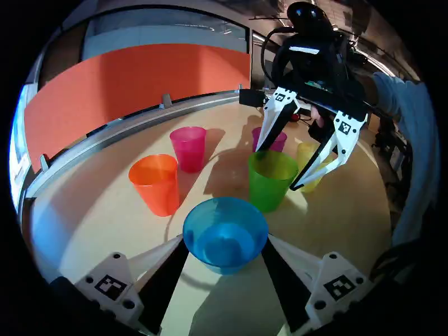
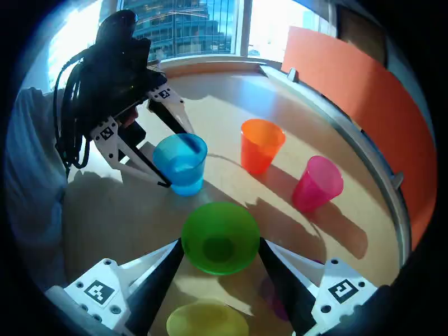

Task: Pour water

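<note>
The pale wooden bench (image 1: 95, 224) spreads under everything, edged by a long orange wall panel (image 1: 140, 84), with tall windows (image 2: 185, 28) at its far end. My left hand-held gripper (image 1: 224, 239) pinches the blue cup (image 1: 227, 221), both fingers pressed on its sides. My right hand-held gripper (image 2: 220, 242) clamps the green cup (image 2: 219, 232) the same way. The two held cups sit near each other mid-bench. The orange cup (image 1: 155, 183) and pink cup (image 1: 189, 147) stand upright beside them towards the panel. The yellow cup (image 1: 305, 152) and purple cup (image 1: 275, 140) stand just behind the green one, partly hidden by my right fingers. I cannot tell whether any cup holds water.
</note>
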Action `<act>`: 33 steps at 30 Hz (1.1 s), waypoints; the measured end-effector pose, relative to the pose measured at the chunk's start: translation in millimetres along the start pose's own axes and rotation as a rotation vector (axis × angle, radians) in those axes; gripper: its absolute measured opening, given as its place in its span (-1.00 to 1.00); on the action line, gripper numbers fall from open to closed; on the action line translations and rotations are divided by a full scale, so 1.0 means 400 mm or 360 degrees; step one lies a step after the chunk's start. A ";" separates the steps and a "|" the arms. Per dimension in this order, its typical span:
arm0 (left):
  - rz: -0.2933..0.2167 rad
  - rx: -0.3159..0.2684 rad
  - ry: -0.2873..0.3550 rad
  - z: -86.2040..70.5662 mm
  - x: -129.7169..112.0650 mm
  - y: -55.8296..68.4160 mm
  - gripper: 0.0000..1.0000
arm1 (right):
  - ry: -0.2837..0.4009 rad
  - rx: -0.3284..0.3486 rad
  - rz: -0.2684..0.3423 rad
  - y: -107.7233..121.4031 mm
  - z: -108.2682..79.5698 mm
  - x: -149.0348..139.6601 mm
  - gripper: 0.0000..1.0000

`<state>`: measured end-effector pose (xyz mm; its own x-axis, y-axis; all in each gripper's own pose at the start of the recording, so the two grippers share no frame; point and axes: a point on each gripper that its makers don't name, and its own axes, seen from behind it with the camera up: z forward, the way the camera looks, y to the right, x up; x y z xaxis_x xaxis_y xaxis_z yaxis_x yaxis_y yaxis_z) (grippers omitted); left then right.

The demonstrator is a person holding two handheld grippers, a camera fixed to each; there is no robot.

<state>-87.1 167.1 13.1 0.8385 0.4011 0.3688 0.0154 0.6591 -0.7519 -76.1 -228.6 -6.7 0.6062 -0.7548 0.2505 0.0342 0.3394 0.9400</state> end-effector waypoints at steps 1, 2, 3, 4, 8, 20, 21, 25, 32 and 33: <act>0.0000 0.0000 0.0000 0.000 0.000 0.000 0.72 | 0.0000 0.0000 0.0001 0.000 0.001 0.001 1.00; 0.0000 -0.0001 0.0000 0.000 0.000 0.000 0.72 | -0.0001 0.0000 0.0003 0.000 0.002 0.001 1.00; 0.0001 -0.0001 0.0001 0.000 0.000 0.000 0.72 | -0.0002 0.0000 0.0005 0.000 0.003 0.002 1.00; 0.0001 -0.0001 0.0001 0.000 0.000 0.000 0.72 | -0.0005 0.0001 0.0007 -0.001 0.003 0.002 1.00; 0.0004 -0.0001 0.0001 -0.001 -0.001 0.000 0.72 | -0.0020 0.0005 0.0015 -0.004 0.009 0.001 0.99; 0.0011 0.0000 0.0008 -0.005 0.000 0.002 0.72 | -0.0019 -0.0016 0.0066 -0.007 0.018 0.005 0.84; 0.0011 0.0000 0.0009 -0.006 0.000 0.002 0.72 | -0.0012 -0.0020 0.0073 -0.006 0.017 0.007 0.84; 0.0003 0.0006 0.0018 -0.012 0.004 0.000 0.71 | 0.0025 -0.0044 0.0084 -0.006 0.002 0.019 0.84; -0.0010 0.0030 0.0077 -0.044 0.041 -0.007 0.71 | 0.0117 -0.0083 0.0108 -0.005 -0.041 0.053 0.84; -0.0013 0.0034 0.0090 -0.051 0.049 -0.007 0.71 | 0.0134 -0.0091 0.0112 -0.004 -0.048 0.059 0.84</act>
<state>-59.4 160.3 11.3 0.8677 0.3596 0.3431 0.0112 0.6761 -0.7367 -46.5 -236.1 -6.7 0.6733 -0.6788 0.2930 0.0326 0.4232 0.9055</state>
